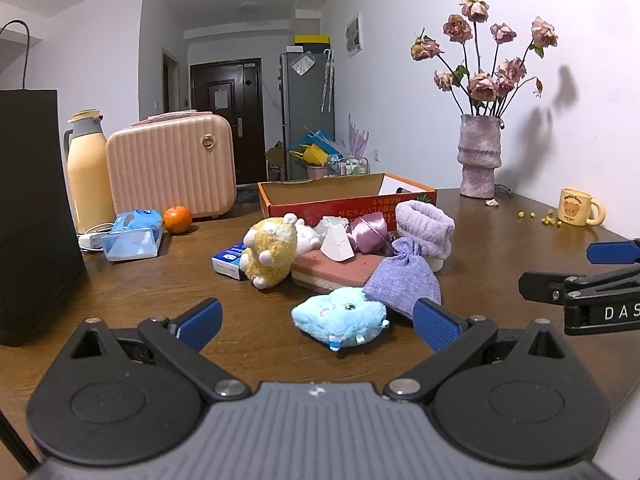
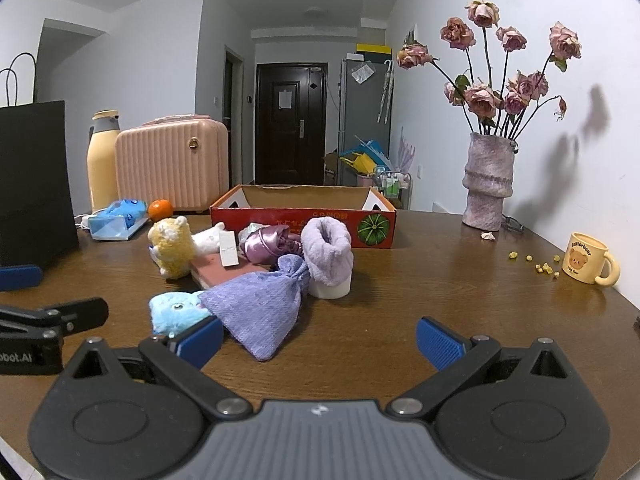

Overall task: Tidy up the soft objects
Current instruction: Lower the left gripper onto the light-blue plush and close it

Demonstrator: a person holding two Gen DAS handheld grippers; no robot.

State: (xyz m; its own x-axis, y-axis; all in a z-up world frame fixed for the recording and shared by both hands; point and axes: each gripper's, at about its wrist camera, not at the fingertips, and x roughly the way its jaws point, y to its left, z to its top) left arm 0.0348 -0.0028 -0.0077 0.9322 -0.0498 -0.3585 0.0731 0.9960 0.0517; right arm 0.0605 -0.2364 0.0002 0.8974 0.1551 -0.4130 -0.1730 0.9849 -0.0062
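- Blue plush (image 1: 339,317) sits just ahead of your left gripper (image 1: 318,322), jaws spread, empty.
- Right gripper (image 2: 320,344) likewise released.
- Risk: snagging the lavender pouch (image 1: 402,280) touching it.

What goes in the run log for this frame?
left gripper: open, facing blue plush | right gripper: open, empty | cardboard box: no soft items visible inside

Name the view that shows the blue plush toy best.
The left wrist view: the blue plush toy lies whole and unobstructed, ahead of the open left tool. In the right wrist view the purple knit pouch and one finger of the right tool partly hide it.
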